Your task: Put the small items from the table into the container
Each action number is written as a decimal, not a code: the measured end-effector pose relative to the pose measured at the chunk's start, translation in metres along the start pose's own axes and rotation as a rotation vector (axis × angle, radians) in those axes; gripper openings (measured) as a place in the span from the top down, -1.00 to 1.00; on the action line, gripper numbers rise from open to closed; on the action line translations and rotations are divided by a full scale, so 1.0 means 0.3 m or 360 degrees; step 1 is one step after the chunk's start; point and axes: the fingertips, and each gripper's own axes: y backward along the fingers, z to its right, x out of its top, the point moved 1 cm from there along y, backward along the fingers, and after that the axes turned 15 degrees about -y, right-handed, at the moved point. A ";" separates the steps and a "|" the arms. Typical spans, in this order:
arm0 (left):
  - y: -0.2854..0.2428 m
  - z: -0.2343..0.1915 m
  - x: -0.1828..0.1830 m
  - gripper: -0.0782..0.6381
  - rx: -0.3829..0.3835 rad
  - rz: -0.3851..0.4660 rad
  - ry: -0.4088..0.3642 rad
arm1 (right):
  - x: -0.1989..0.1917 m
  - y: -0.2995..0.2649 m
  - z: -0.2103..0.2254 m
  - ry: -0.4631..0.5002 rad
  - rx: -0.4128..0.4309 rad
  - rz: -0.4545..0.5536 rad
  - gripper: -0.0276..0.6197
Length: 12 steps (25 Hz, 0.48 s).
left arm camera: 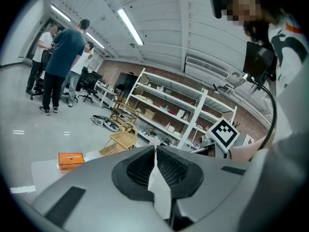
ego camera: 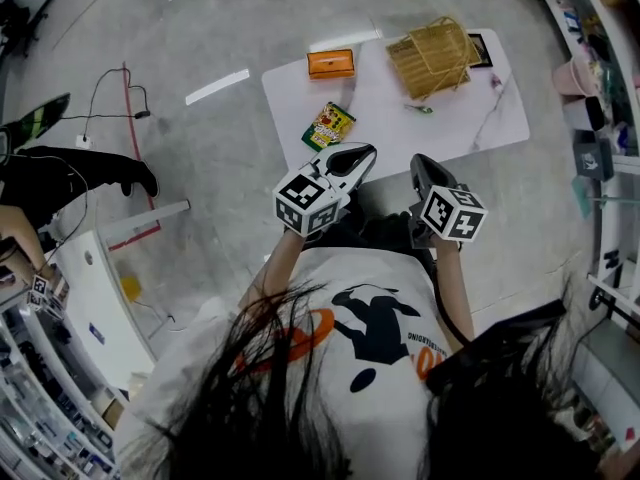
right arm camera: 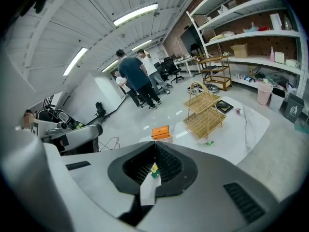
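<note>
A: Grey jaws on both tools. How do they stand?

B: Closed, both pairs. The left gripper [left arm camera: 155, 152] has its tips pressed together with nothing between them. The right gripper [right arm camera: 155, 148] is the same: tips meeting, nothing held.

A: There's a yellow-green speck inside the right one's jaws.

B: That is the snack packet [ego camera: 330, 125] on the table, seen through the slit behind the tips. It isn't being gripped.

A: Where are the grippers?

B: Side by side in front of the person's chest, apart from each other and pointing towards the near edge of the white table [ego camera: 385, 118]. Neither touches anything on it.

A: And the things to be sorted?

B: The snack packet lies at the near left edge of the table, just beyond the left gripper's tips. An orange box [ego camera: 331, 64] sits at the far left corner, well apart from the packet. A small green item [ego camera: 420, 108] lies near the foot of the wicker basket [ego camera: 432, 56].

A: Is that basket the container?

B: It's a two-tier wicker rack towards the far right of the table, and I can see nothing on either tier. A dark flat frame [ego camera: 480, 48] lies just beside it.

A: Anything further out?

B: Several people [right arm camera: 137, 76] stand across the room, and shelves [left arm camera: 178, 110] line the wall.
</note>
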 end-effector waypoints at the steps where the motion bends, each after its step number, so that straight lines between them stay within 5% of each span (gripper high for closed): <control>1: -0.010 -0.010 -0.004 0.75 0.0002 -0.0006 0.0009 | 0.010 -0.011 0.014 0.0004 -0.0014 -0.0004 0.87; 12: -0.160 -0.081 -0.043 0.75 0.0071 -0.0074 0.0086 | 0.136 -0.158 0.199 0.0197 -0.0115 -0.0110 0.87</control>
